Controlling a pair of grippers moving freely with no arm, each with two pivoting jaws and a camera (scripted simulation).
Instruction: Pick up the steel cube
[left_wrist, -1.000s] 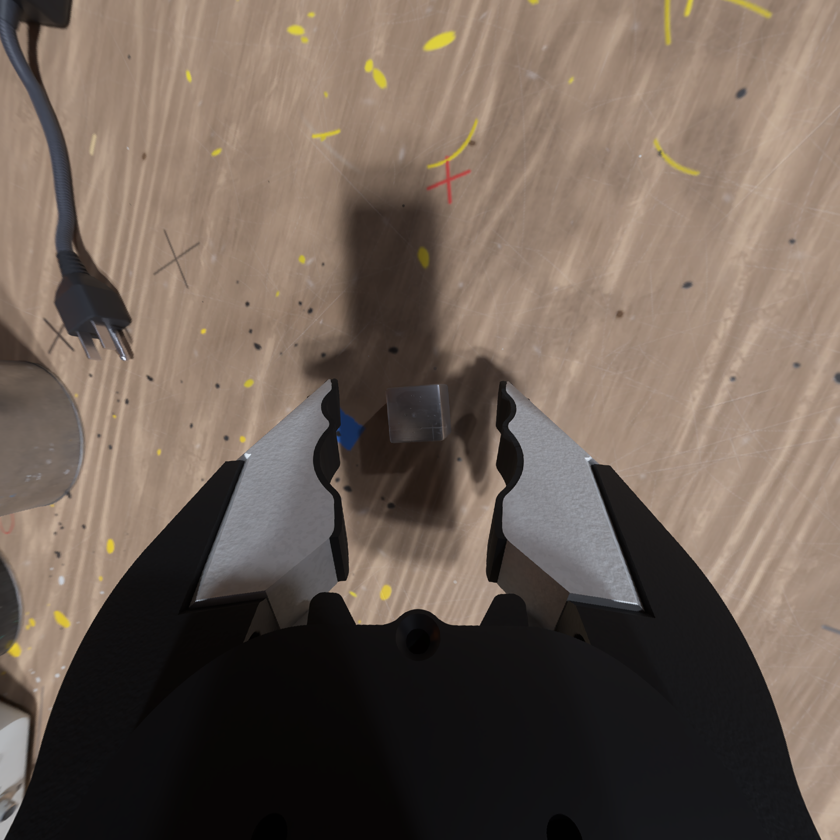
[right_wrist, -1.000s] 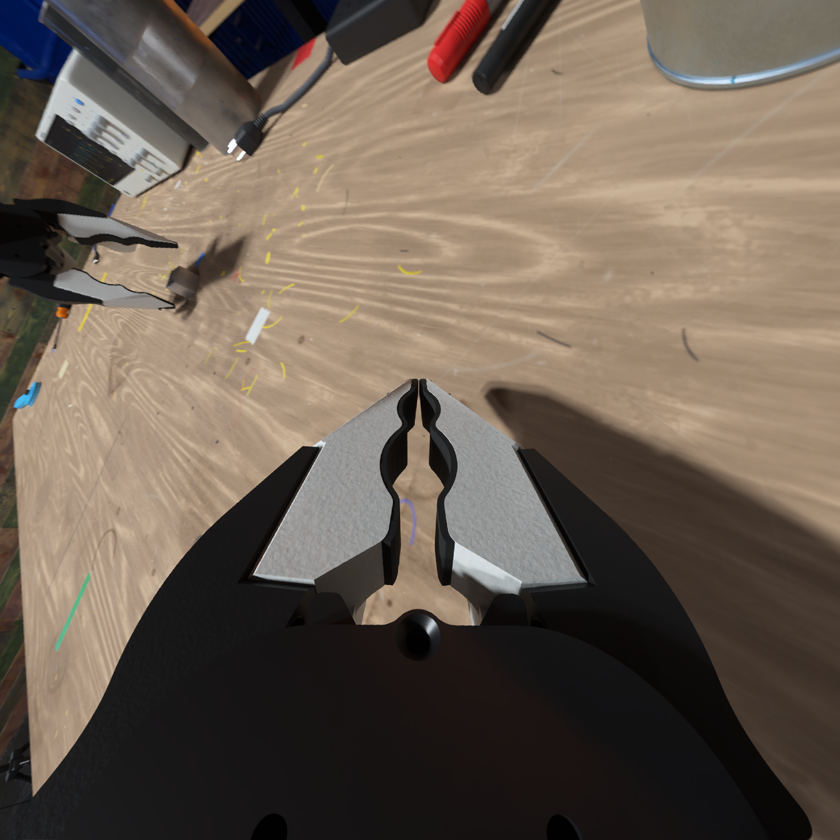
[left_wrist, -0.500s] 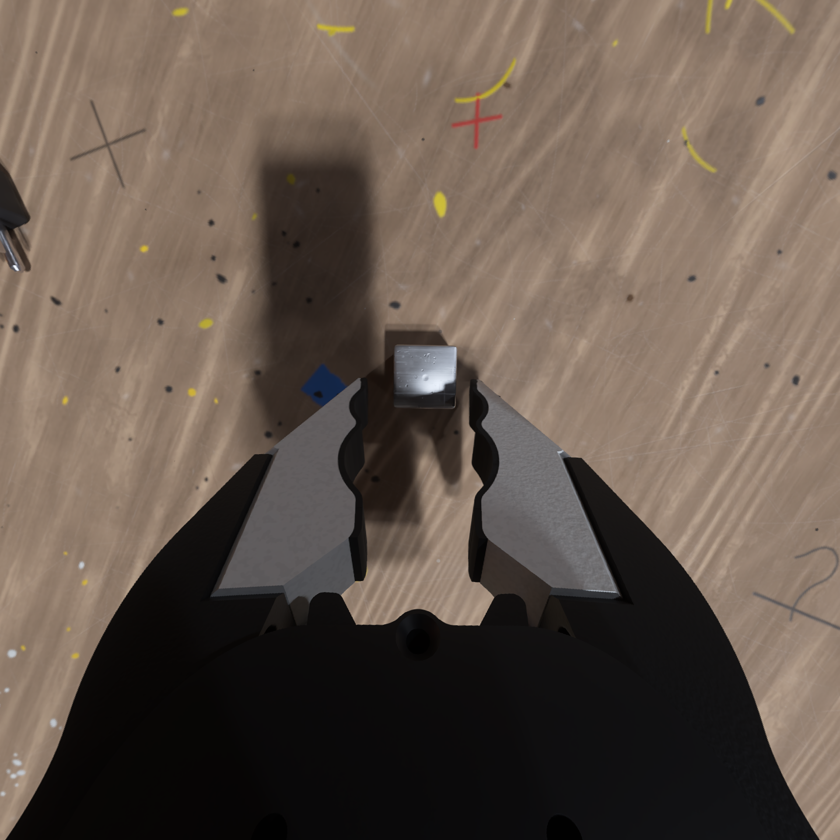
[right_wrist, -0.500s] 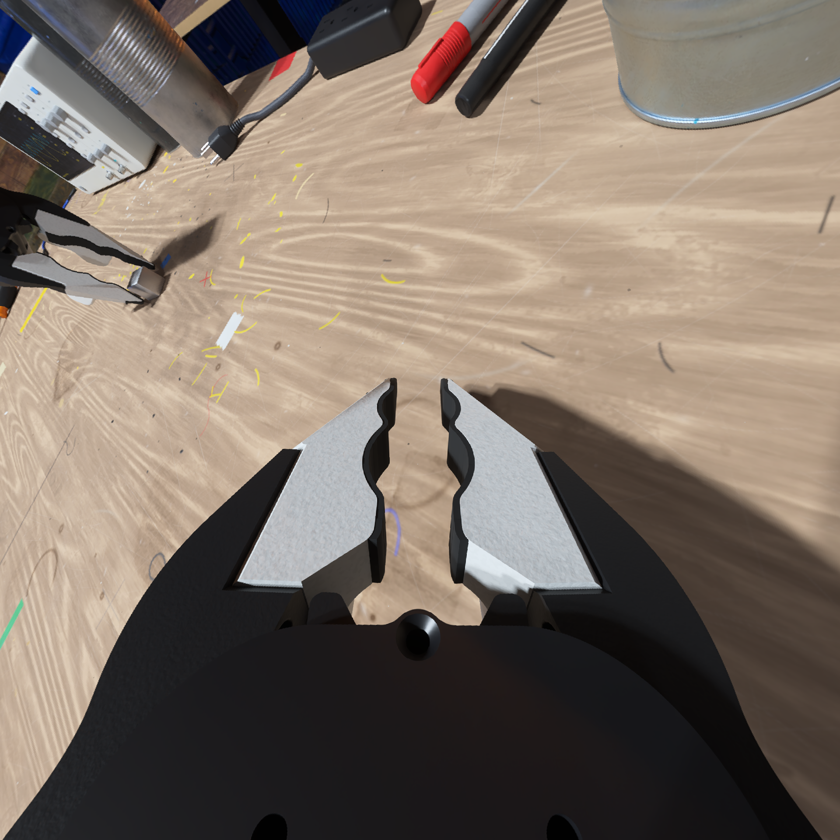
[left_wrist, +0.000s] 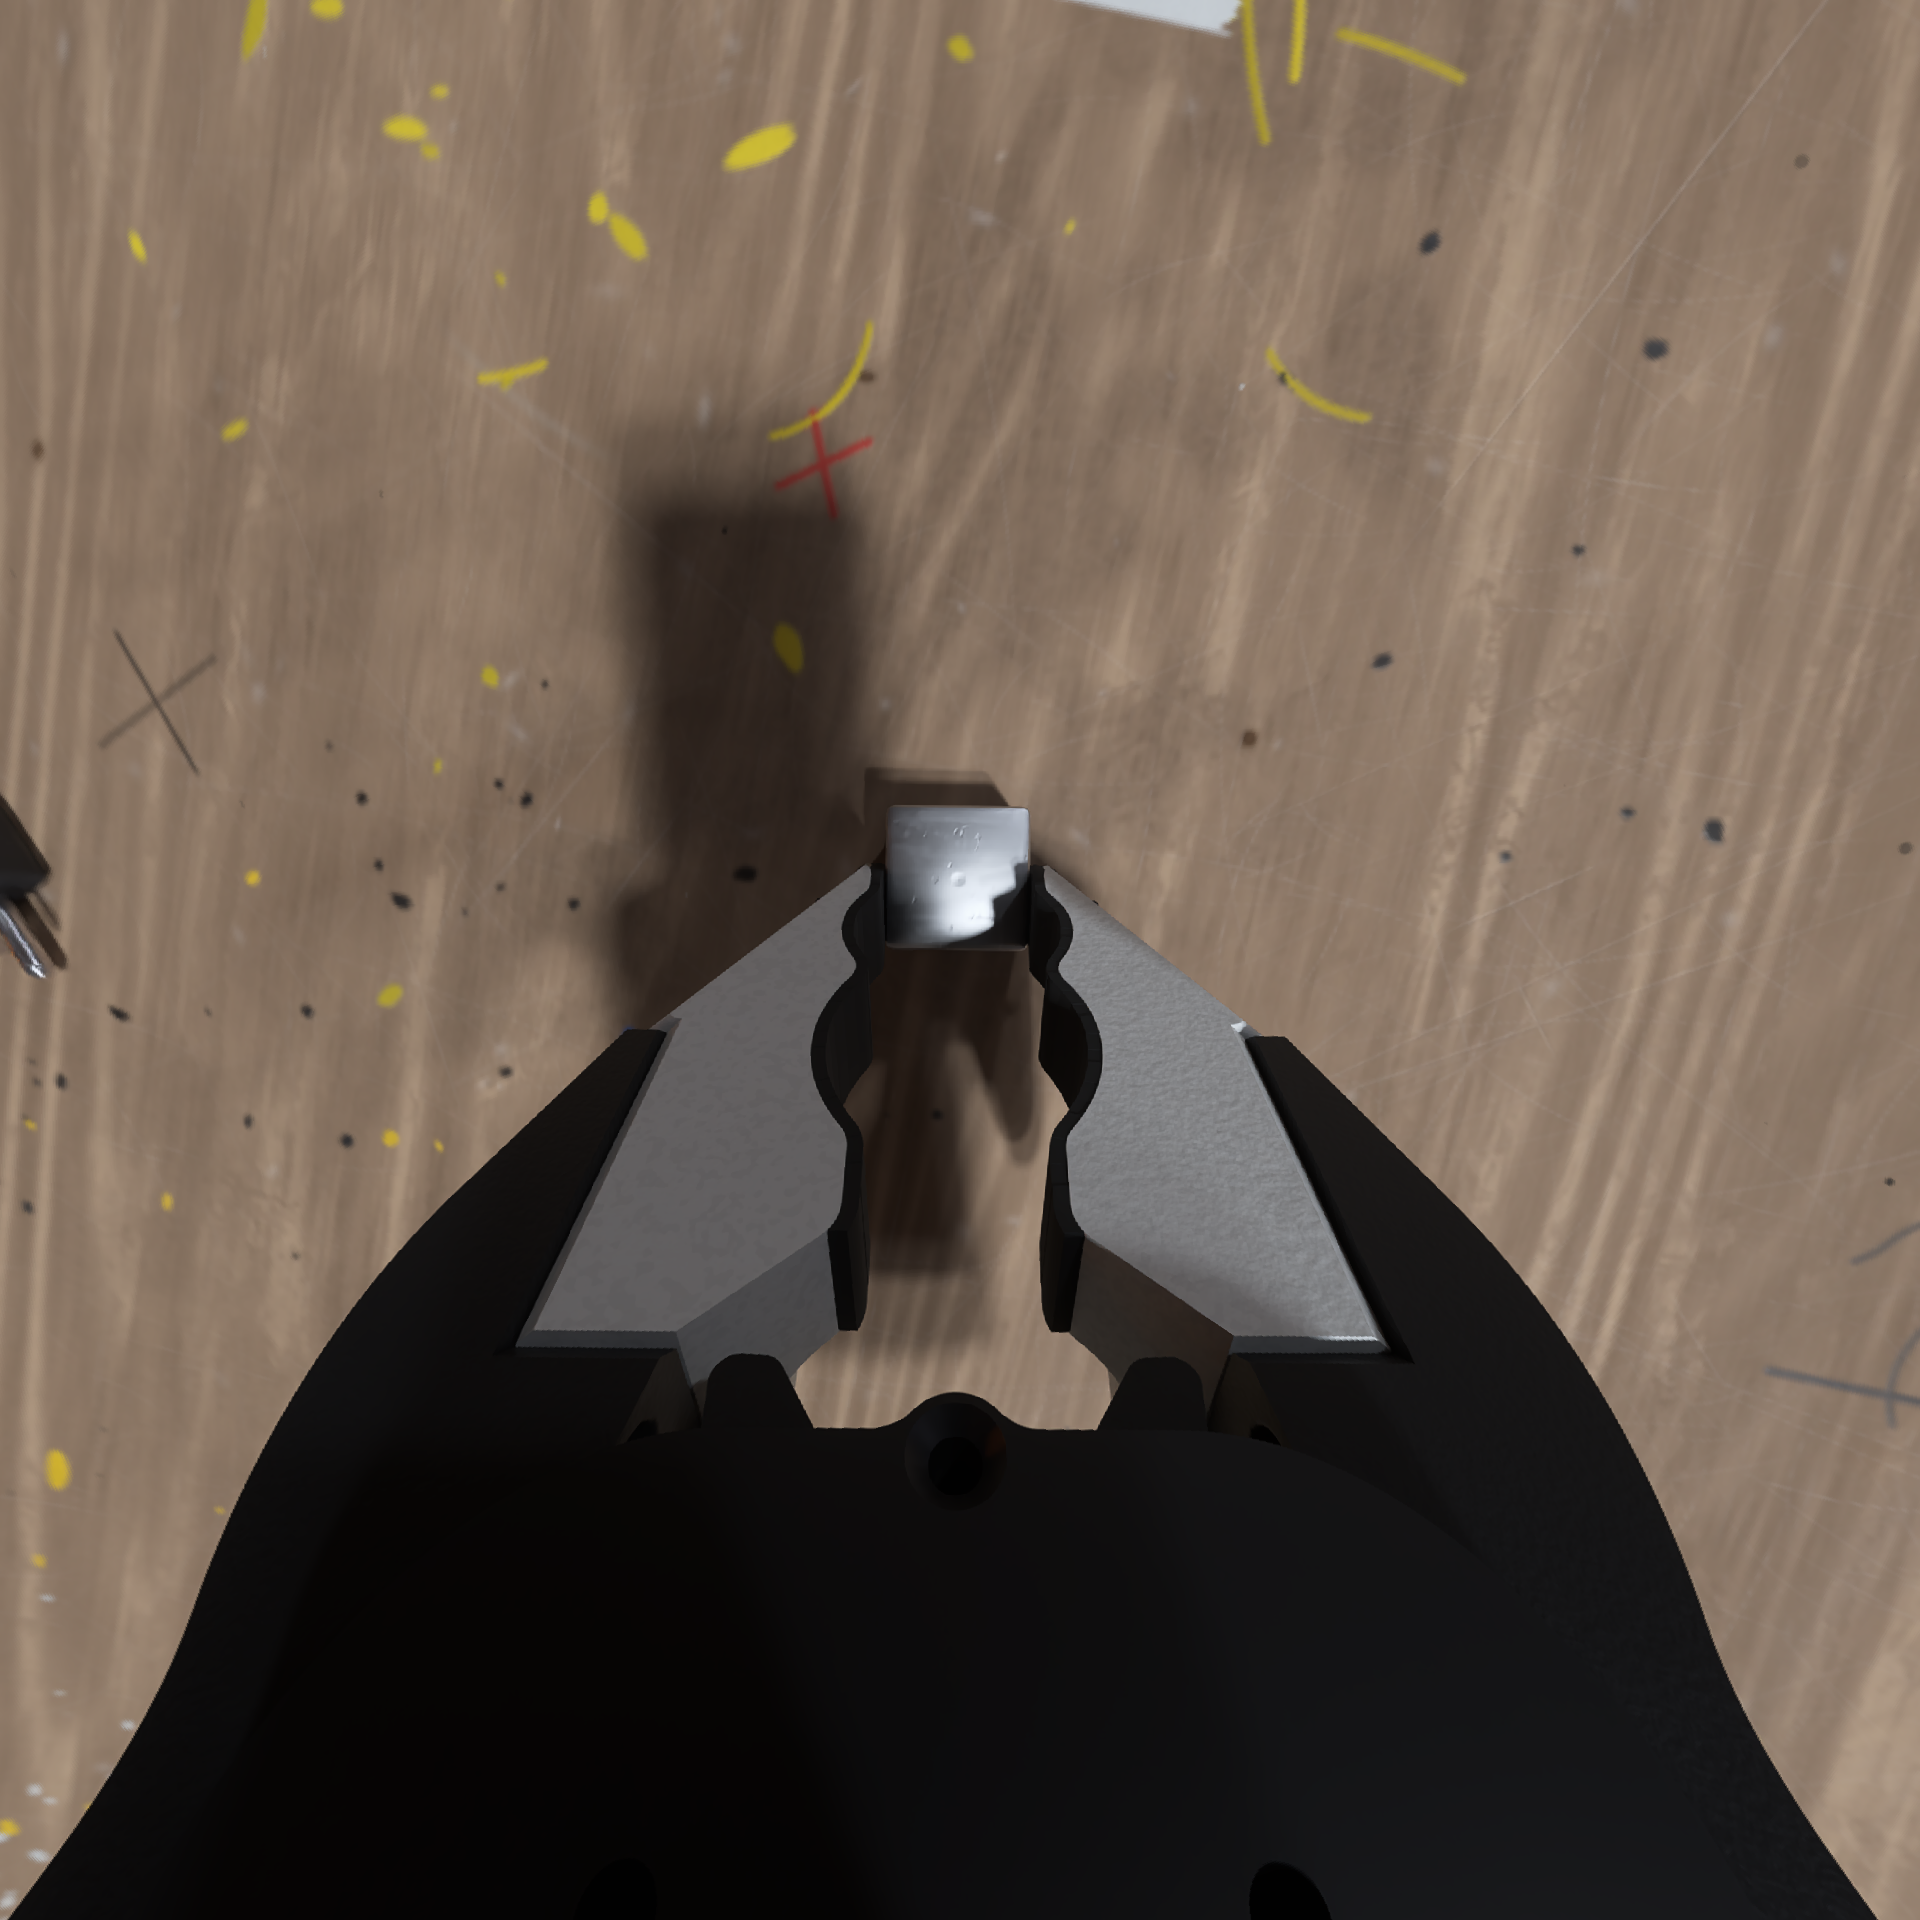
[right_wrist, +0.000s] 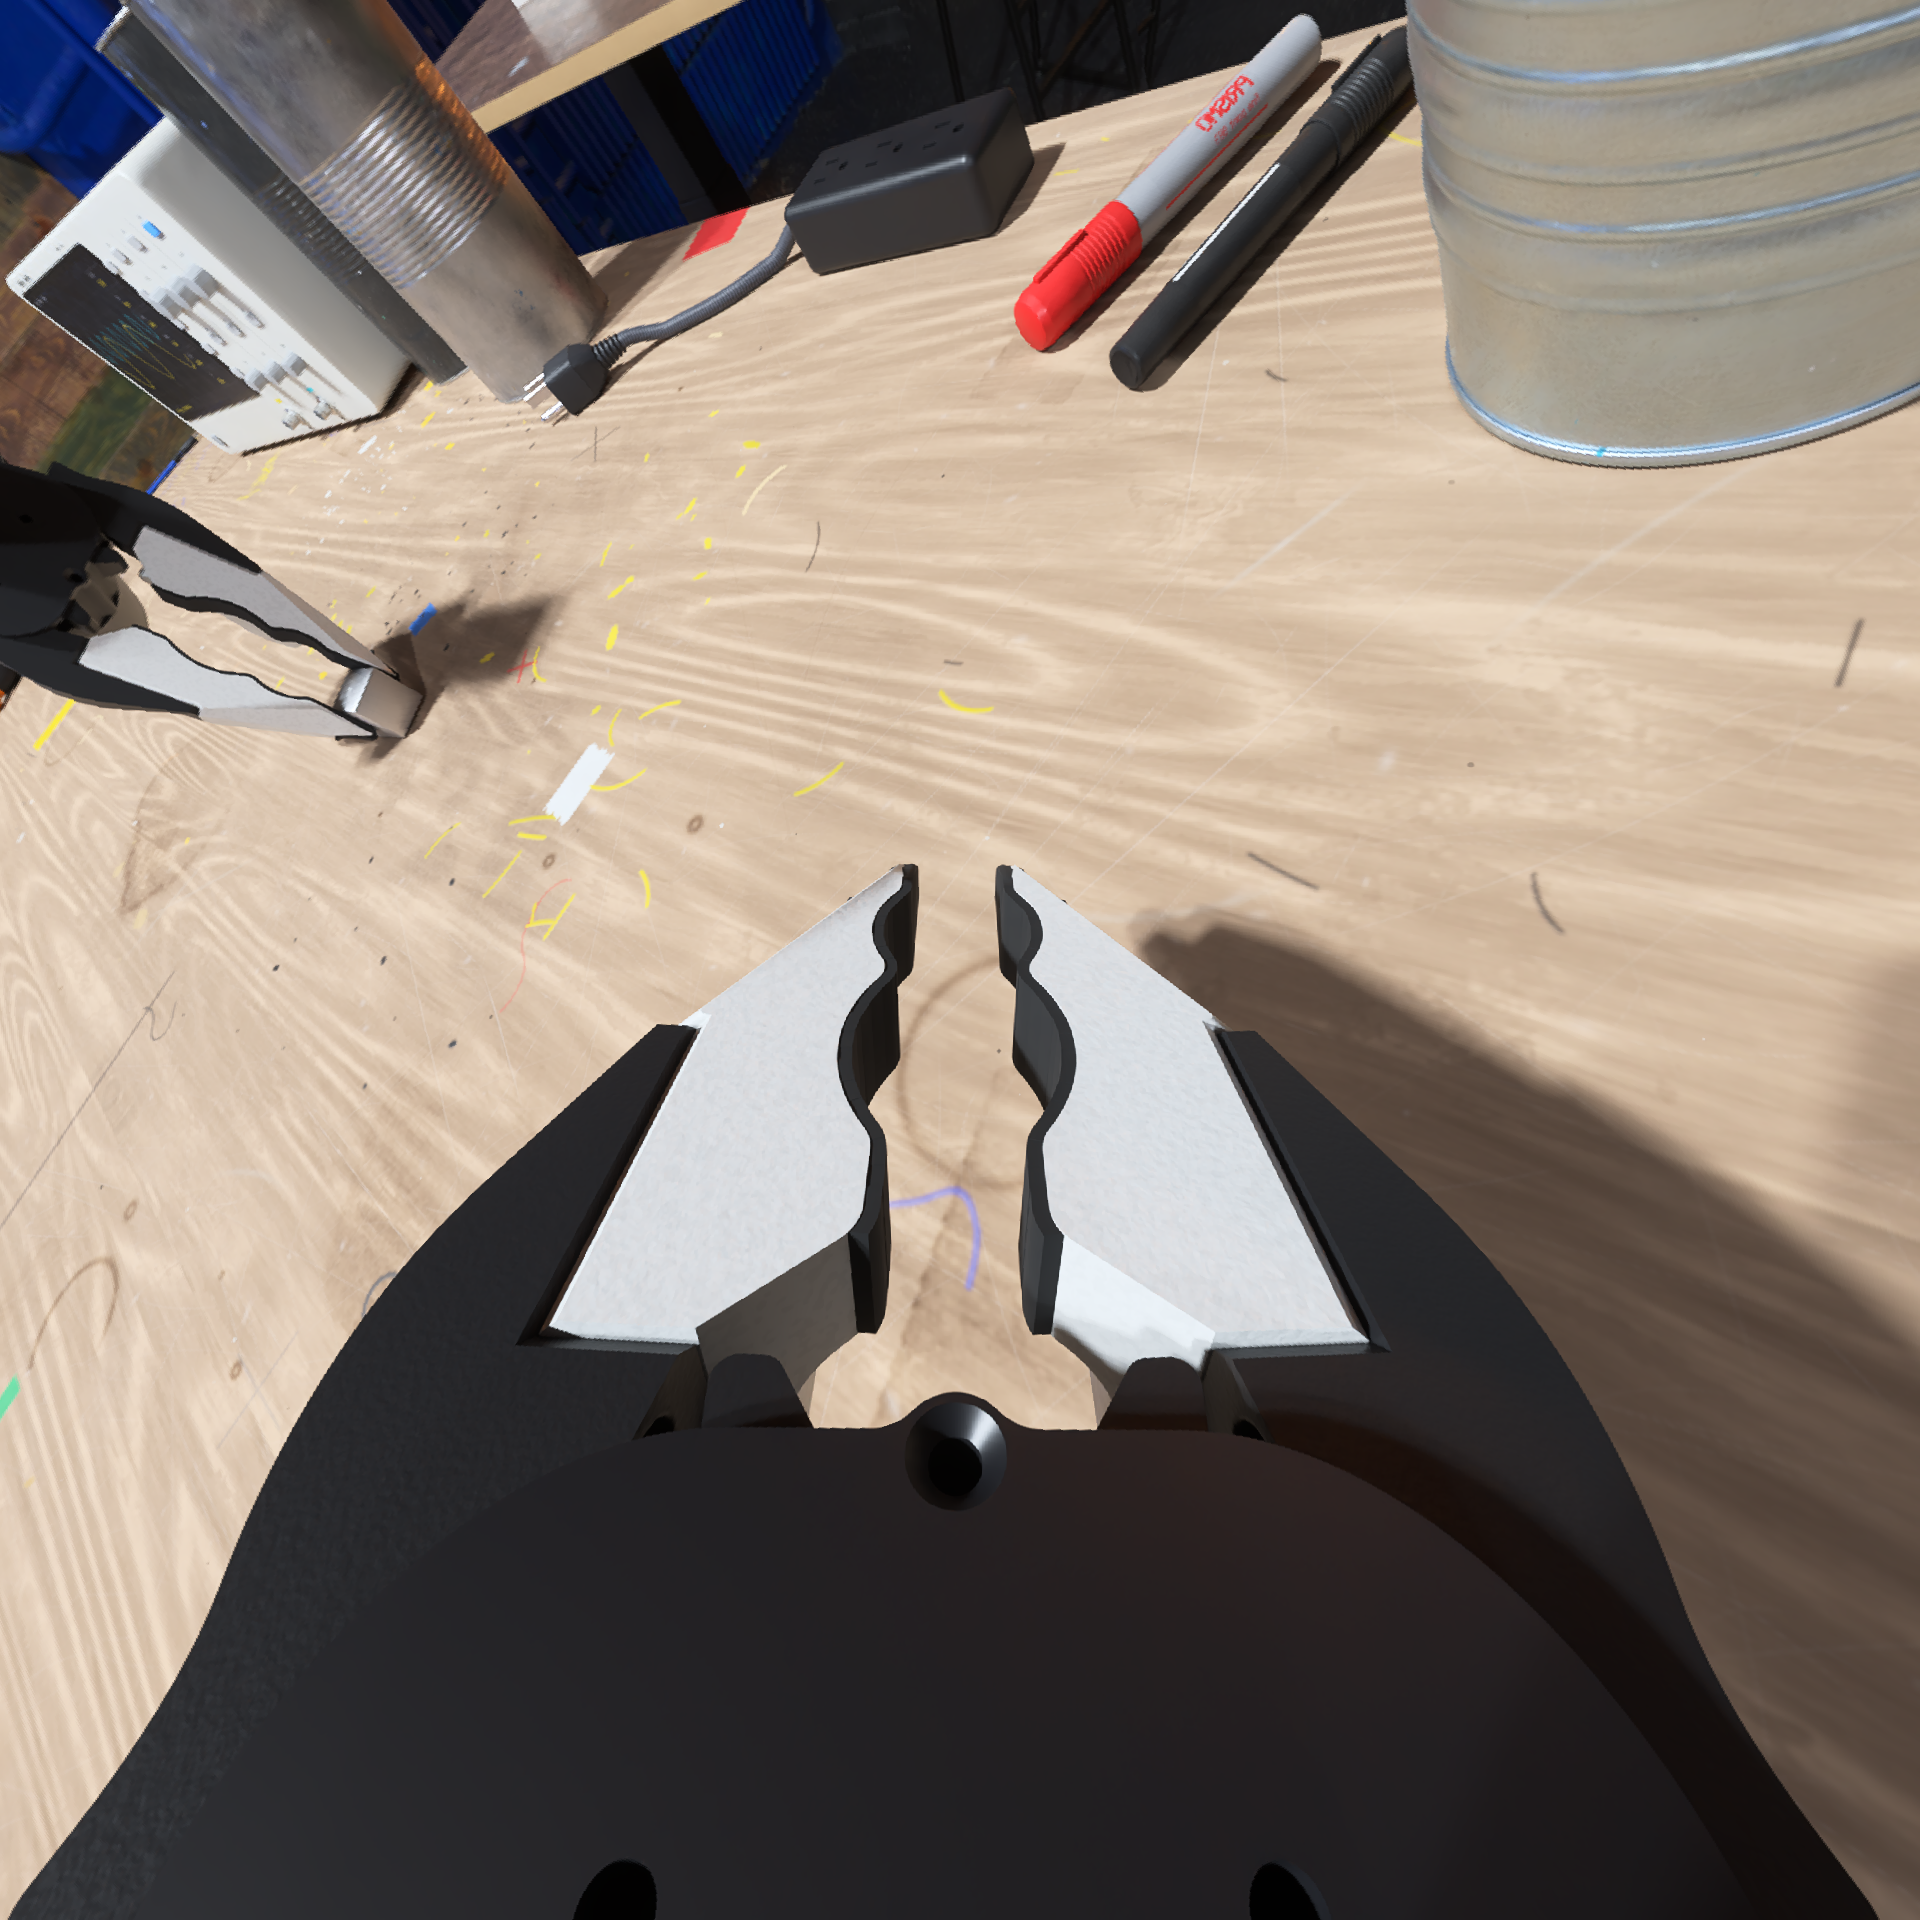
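Note:
The steel cube (left_wrist: 956, 873) is a small shiny block pinched between the tips of my left gripper (left_wrist: 956, 896), which is shut on it. It sits at or just above the wooden table (left_wrist: 1455, 727); I cannot tell which. In the right wrist view the same cube (right_wrist: 387, 702) shows at the far left, held in the left gripper's fingertips (right_wrist: 312, 717). My right gripper (right_wrist: 956, 883) is far from the cube, over bare wood. Its jaws stand slightly apart and hold nothing.
A metal bucket (right_wrist: 1683, 229) stands at the back right. A red marker (right_wrist: 1153, 197), a black pen (right_wrist: 1247, 218), a black power adapter (right_wrist: 904, 187), its plug (right_wrist: 571, 379), a steel pipe (right_wrist: 395, 197) and a white instrument (right_wrist: 197, 322) line the far edge.
My left gripper has moved forward and closed its jaws onto the cube. My right gripper, shut a second ago, now has its jaws slightly apart.

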